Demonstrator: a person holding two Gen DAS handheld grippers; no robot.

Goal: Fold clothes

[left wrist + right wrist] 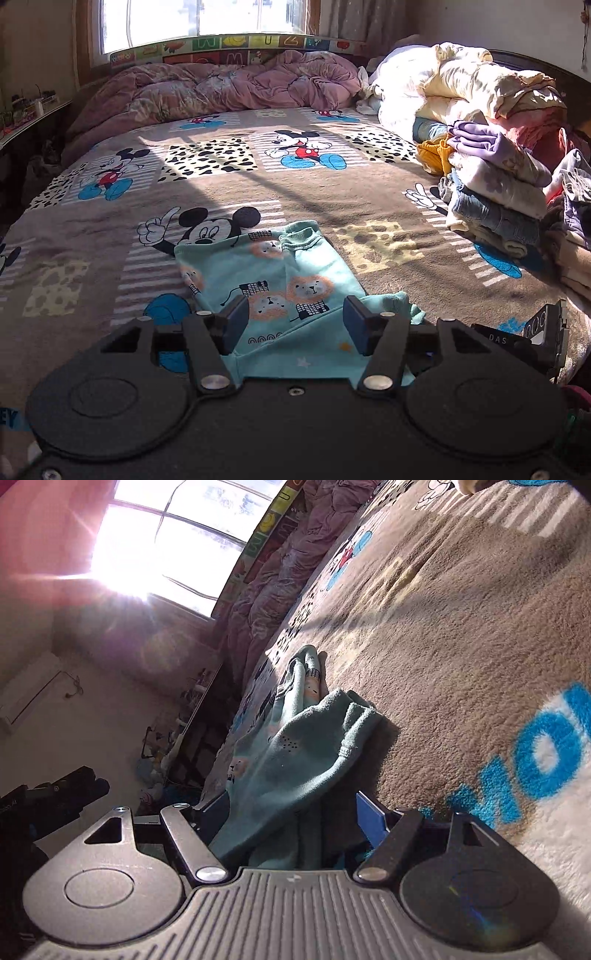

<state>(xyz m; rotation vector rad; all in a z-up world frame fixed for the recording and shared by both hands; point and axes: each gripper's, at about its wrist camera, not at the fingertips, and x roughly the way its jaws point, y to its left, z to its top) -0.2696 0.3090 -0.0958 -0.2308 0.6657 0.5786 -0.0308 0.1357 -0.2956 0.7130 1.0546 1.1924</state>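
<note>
A teal garment (280, 280) lies folded on the bed (369, 206). The left gripper (295, 321) hovers above it, fingers (236, 317) released. Only the right wrist view shows the right gripper (291, 812) spread, cloth (295, 746) bunched between its fingers, ungripped. Only the left shows the clothes pile (498, 177).

Both views are lit by strong daylight from the window (199, 22), which is blown out to white. In the left wrist view a bright patch is cast across the bed (221, 177) below the window, crossed by the dark shadows of the frame bars, while the end of the bed farthest from the window is left in shade. In the right wrist view heavy glare and a pink haze are spread around the window (155, 542), and contrast beside it is washed out. Straight lines are bowed by fisheye distortion toward the edges. Focus is sharp throughout.
</note>
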